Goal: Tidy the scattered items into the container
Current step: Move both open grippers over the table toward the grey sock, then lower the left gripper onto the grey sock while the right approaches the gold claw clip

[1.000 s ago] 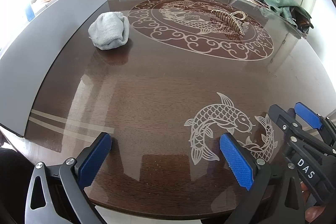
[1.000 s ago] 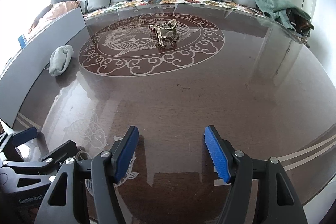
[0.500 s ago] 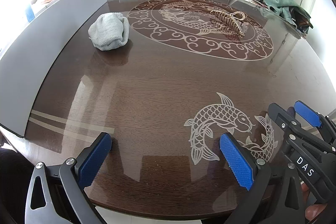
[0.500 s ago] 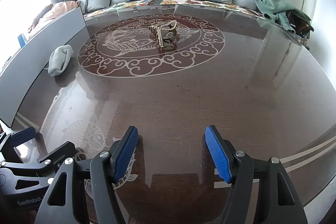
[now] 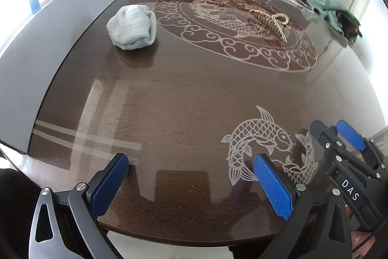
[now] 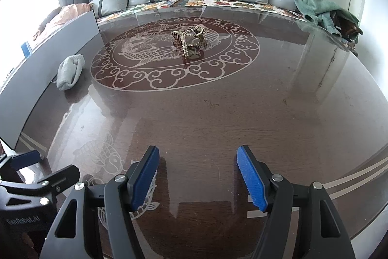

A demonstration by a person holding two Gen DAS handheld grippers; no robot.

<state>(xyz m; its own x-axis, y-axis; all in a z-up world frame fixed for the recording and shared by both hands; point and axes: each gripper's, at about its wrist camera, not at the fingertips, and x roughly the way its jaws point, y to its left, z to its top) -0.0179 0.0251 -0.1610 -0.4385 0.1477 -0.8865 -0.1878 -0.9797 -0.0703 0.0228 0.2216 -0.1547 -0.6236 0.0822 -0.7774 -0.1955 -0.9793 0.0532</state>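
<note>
left wrist view: the left gripper [image 5: 189,182] sat at the bottom of the frame with its blue pads spread wide and nothing between them, low over the near edge of the dark glossy table [image 5: 194,101]. a balled grey sock [image 5: 132,27] lay in the upper left, just beside the grey panel [image 5: 55,40] that ran along the left side. a gold hair claw [image 5: 270,21] rested in the upper right, on the round fish motif. the right gripper [image 5: 339,137] showed at the lower right edge; from here i could not tell how far its pads were apart. no container appeared in this view.

right wrist view: the right gripper [image 6: 197,177] filled the bottom centre, pads wide apart and holding nothing. the hair claw [image 6: 190,41] stood in the upper middle, almost straight ahead; the sock [image 6: 69,72] lay at the left by the panel [image 6: 48,69]. part of the left gripper [image 6: 26,159] showed at the lower left. again no container was visible, so both items lay loose on the table, well apart from each other.

my judgement: each tool had one item roughly ahead of it. to pick well, the claw wanted a pinch across its spine, since its teeth and curved beaded arms could slip or spring; the soft sock wanted a deep bite into its bulk, not at a loose edge. where to drop them could not be settled from these views.
</note>
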